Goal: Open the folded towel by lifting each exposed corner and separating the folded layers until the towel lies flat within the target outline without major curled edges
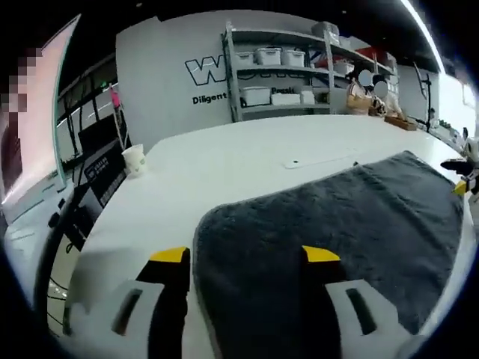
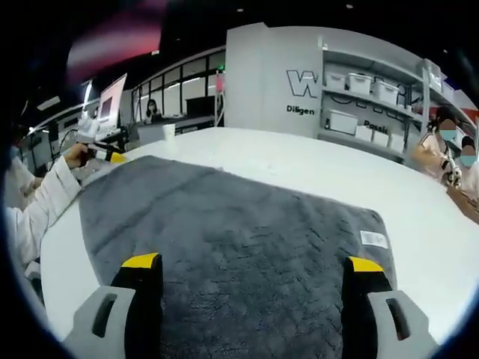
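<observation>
Hovering my left gripper [image 1: 245, 256] and right gripper [image 2: 253, 263], jaws spread, at opposite towel [image 2: 224, 239] ends, ready to flatten edges.

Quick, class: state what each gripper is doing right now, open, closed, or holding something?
Left gripper: open, jaws apart over the grey towel's near edge, holding nothing.
Right gripper: open, jaws wide over the towel, holding nothing.

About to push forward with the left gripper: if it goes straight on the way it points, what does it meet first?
Probably the grey towel: it already lies between the left gripper's open jaws and stretches ahead over the white table. Height above the cloth is unclear.
</observation>
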